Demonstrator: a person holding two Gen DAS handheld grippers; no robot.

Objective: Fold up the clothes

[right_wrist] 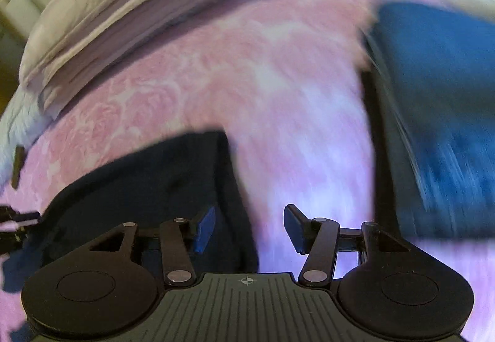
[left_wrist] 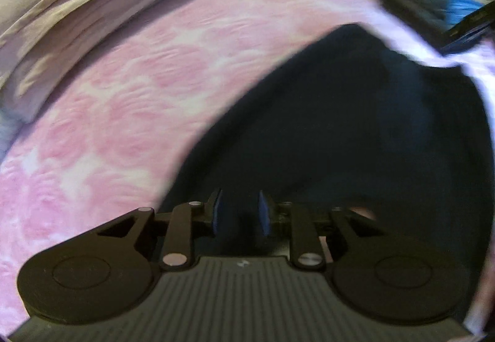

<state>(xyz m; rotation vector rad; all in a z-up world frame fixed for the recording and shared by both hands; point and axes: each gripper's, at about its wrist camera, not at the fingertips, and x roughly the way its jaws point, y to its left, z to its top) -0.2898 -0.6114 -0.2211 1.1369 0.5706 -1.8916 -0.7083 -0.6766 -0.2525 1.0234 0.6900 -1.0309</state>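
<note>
Left wrist view: the left gripper point(left_wrist: 239, 213), jaws narrowed, apparently pinches the dark garment point(left_wrist: 355, 125) lying on the pink floral bedspread point(left_wrist: 139, 88), likely to carry a fold. Right wrist view: the right gripper point(right_wrist: 249, 229) hangs wide and empty over the garment's right edge; a blue folded pile point(right_wrist: 439, 113) lies far right, probably set aside.

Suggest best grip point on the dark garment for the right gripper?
Probably the dark garment's right-hand edge, nearest the open right gripper. That edge hangs or lies as a clear border against the pink bedspread, so come in from the right, one finger each side.
</note>
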